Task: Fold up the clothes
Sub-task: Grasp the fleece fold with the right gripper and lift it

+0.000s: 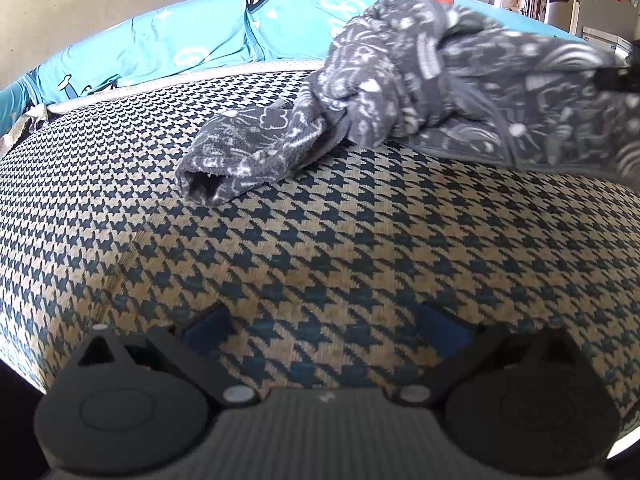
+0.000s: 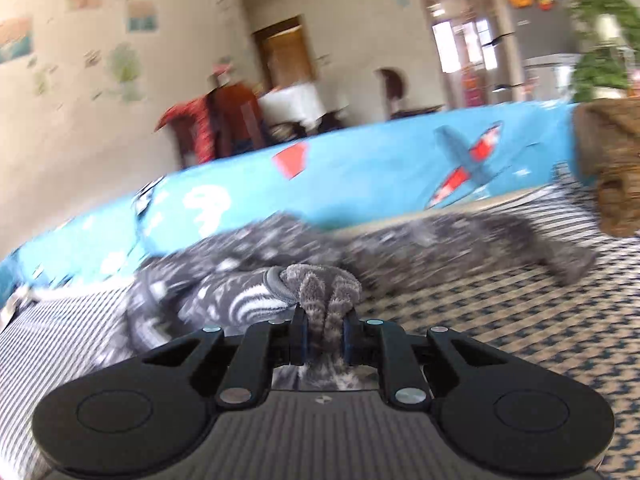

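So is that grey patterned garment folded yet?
Not yet. The grey patterned garment lies bunched and twisted on the houndstooth cushion, one sleeve trailing, its edge pinched in the right gripper.

Daylit; right view blurred; fisheye edges

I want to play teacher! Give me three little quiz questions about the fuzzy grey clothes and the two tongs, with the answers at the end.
1. True or false: the left tongs are pinching the grey patterned fleece garment.
2. Which tongs grip the garment? A) left B) right C) both
3. Fill in: the garment lies on a cover with a ______ pattern.

Key:
1. False. The left tongs are open over bare cover.
2. B. A bunch of fleece sits squeezed between the fingers of the right tongs.
3. Houndstooth.
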The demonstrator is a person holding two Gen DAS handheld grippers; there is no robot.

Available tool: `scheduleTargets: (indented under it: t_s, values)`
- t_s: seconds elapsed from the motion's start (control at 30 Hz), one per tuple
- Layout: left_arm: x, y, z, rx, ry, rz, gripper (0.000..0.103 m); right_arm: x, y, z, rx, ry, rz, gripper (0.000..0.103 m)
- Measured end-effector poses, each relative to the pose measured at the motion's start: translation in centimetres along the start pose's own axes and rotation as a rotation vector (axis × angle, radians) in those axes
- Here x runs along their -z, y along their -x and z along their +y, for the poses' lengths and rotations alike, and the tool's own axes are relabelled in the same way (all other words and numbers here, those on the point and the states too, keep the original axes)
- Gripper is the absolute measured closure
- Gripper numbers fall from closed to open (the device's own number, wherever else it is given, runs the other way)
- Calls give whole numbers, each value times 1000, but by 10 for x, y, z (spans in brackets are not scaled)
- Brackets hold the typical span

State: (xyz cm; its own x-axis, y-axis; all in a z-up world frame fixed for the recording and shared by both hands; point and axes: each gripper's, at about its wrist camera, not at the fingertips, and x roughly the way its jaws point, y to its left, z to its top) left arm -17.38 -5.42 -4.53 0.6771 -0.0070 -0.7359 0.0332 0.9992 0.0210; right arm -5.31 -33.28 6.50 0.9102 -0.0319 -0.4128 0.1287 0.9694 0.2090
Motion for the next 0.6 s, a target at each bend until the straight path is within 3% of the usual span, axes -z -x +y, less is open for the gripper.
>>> scheduleTargets:
  t_s: [0.23, 0.4, 0.47, 0.6]
  values:
    - [5, 5, -10, -12, -4, -4, 0, -7, 8, -42, 156, -177, -7, 87]
    - [6, 7, -13, -15, -9, -8, 0, -8, 7, -45, 193, -162, 16, 81]
    - [6, 7, -14, -15, -11, -9, 0, -8, 11, -44, 205, -147, 12, 71]
    - [5, 6, -12, -15, -20, -12, 0, -8, 16, -46, 215, -139, 22, 65]
